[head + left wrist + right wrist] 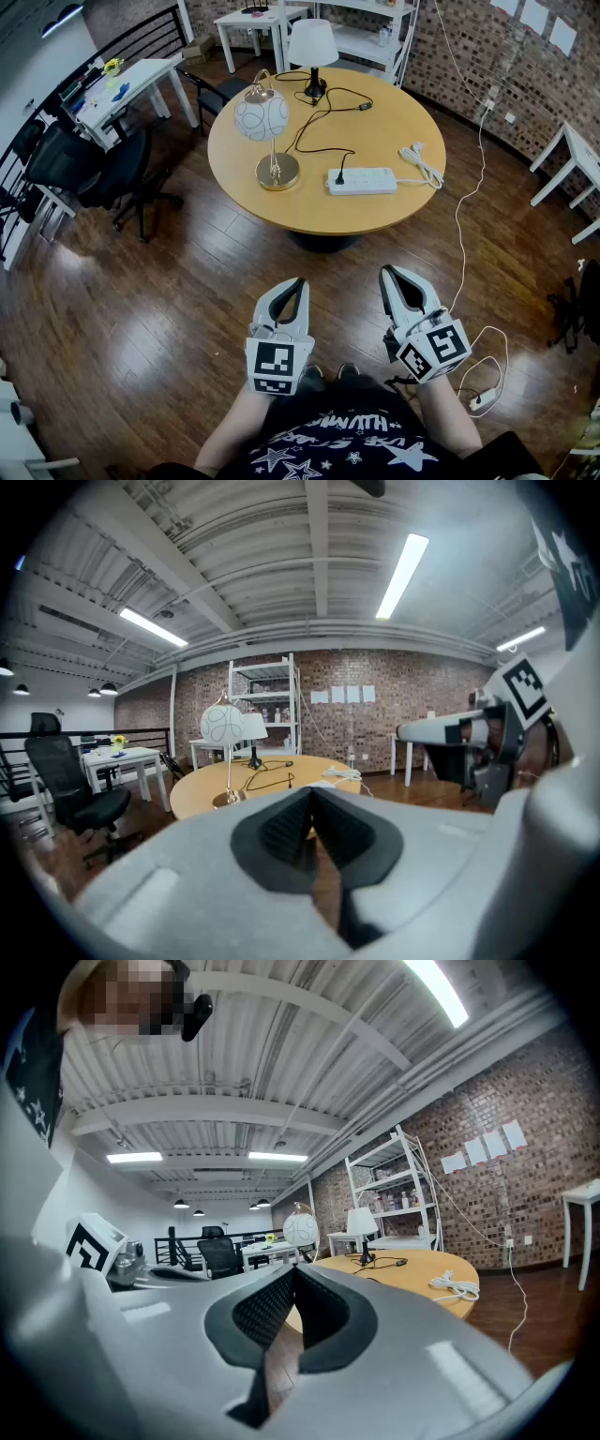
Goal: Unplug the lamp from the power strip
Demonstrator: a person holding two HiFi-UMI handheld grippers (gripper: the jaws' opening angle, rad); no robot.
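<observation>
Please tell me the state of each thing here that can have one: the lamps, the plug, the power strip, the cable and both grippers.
Globe lamp: upright, looks unlit.
White-shade lamp: upright, looks unlit.
Power strip: flat on the table, one socket taken.
Black plug: pushed into that socket.
White cable: bundled on the table.
Left gripper: shut, empty.
Right gripper: shut, empty.

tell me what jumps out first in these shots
The round wooden table fills the middle of the head view, with a globe lamp at its left and a white power strip near its front edge, one black plug in it. Below, the left claw and right claw hang shut and empty, short of the table.
</observation>
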